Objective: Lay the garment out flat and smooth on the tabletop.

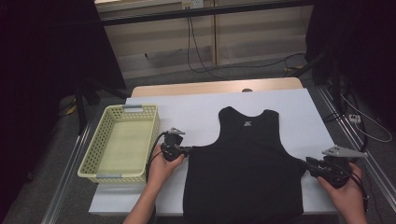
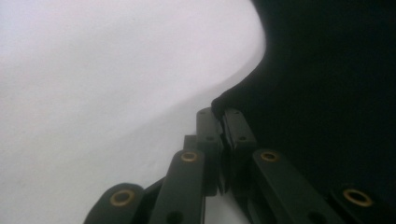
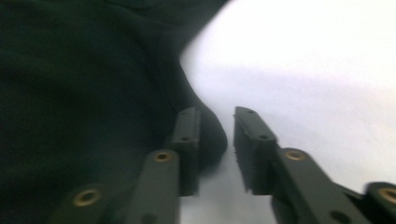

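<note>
Black tank top (image 1: 245, 163) flat on white table cover (image 1: 196, 109); soft, light, limp, likely to sag. Left gripper (image 2: 223, 122) pinched on underarm corner; right gripper (image 3: 217, 135) parted around opposite corner.

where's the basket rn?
High view: the yellow basket sits at the table's left edge, just left of the left gripper, which pinches the black tank top.
</note>
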`<action>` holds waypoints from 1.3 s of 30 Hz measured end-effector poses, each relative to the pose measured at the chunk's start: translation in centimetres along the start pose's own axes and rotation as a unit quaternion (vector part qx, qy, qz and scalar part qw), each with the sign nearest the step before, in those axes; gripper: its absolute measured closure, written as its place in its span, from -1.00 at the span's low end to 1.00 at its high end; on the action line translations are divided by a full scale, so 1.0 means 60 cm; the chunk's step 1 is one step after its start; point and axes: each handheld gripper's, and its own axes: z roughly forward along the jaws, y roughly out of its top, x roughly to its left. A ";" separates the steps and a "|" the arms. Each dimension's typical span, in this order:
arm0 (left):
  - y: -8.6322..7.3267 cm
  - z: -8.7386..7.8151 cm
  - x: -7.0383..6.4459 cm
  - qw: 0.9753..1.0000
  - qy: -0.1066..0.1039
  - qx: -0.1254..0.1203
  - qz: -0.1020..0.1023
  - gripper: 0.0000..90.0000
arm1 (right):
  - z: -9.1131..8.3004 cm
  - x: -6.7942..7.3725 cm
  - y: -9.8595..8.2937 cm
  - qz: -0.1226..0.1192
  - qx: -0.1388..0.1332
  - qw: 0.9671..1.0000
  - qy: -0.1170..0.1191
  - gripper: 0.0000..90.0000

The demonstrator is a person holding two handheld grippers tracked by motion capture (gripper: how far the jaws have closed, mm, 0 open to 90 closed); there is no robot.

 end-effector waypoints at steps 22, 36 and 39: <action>0.012 -0.013 -0.007 0.999 0.000 -0.025 0.042 -0.51 | 0.039 0.021 0.050 0.003 -0.040 0.999 0.018 -0.38; 0.019 -0.009 -0.012 0.998 -0.008 -0.027 0.049 -0.62 | 0.086 0.035 0.104 -0.009 -0.039 0.999 0.026 -0.41; 0.023 -0.015 -0.016 0.998 -0.008 -0.029 0.055 -0.63 | 0.096 0.038 0.118 -0.014 -0.038 0.999 0.024 -0.41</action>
